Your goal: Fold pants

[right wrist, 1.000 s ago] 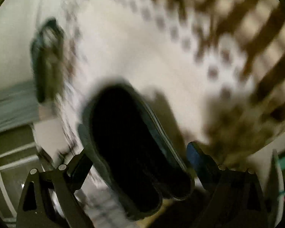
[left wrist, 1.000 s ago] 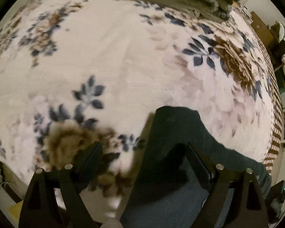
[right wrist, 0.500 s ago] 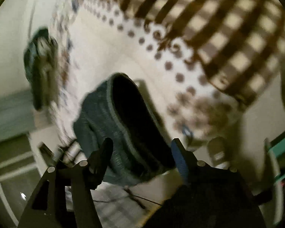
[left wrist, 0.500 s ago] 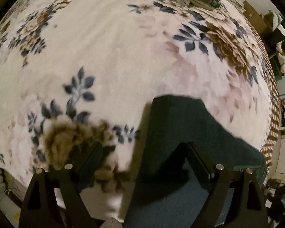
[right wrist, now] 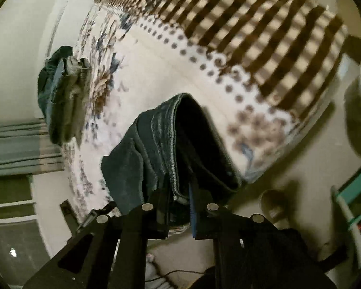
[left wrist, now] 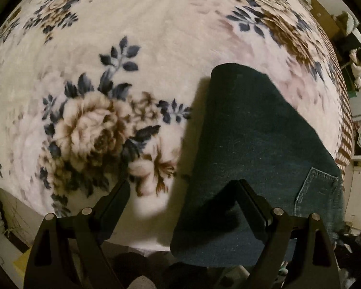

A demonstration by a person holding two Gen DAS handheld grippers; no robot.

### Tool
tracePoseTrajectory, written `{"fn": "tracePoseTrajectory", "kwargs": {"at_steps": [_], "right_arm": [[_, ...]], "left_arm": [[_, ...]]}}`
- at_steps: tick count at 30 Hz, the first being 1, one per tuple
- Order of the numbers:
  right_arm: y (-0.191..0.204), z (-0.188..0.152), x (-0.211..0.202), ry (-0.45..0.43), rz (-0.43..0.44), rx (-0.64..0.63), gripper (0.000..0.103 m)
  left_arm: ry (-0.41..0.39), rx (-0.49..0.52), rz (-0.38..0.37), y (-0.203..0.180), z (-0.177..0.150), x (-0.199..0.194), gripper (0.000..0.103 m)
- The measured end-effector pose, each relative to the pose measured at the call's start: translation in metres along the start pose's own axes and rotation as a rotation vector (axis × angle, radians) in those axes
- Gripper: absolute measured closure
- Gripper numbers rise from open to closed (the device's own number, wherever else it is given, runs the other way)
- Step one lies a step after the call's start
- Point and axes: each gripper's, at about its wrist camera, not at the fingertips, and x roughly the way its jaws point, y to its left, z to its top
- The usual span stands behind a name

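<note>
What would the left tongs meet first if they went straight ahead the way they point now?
Probably the floral blanket itself: between the open left tongs lies bare blanket beside the left edge of the dark jeans. The right-hand finger would likely touch the denim first, though depth is unclear.

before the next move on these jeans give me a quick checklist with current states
1. Right gripper shut on the jeans: ok.
2. Left gripper gripping fabric: not ok, jaws open, one finger over the blanket.
3. Jeans folded and lying on the blanket: ok.
4. Fold edges aligned: cannot tell.
5. Folded clothes stack apart from the jeans: ok.
</note>
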Motion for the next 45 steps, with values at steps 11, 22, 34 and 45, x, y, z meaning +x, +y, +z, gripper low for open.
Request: {"fn": "tracePoseTrajectory", "kwargs": {"at_steps": [11,22,34,45], "right_arm": [[-0.064,-0.022,0.028,0.05,0.152,0.223,0.02],[-0.035,-0.026,0.099,-0.008,0.185,0.212,0.054],[0.077,-0.005,0.037,-0.221,0.053,-0.17,0.069],[-0.021,0.007,0.069,-0.046,0.206,0.143,0.026]], "left_arm": [[-0.025,0.007,-0.081,0.005,0.001,-0.003,0.014],[0.01,-0.002,-0.128,-0.002,0.004,0.017,0.014],[0.024,-0.013,-0.158,0.009,-0.002,0.02,0.014],[0.032,-0.035,-0.238,0.008,-0.005,0.03,0.014]]}}
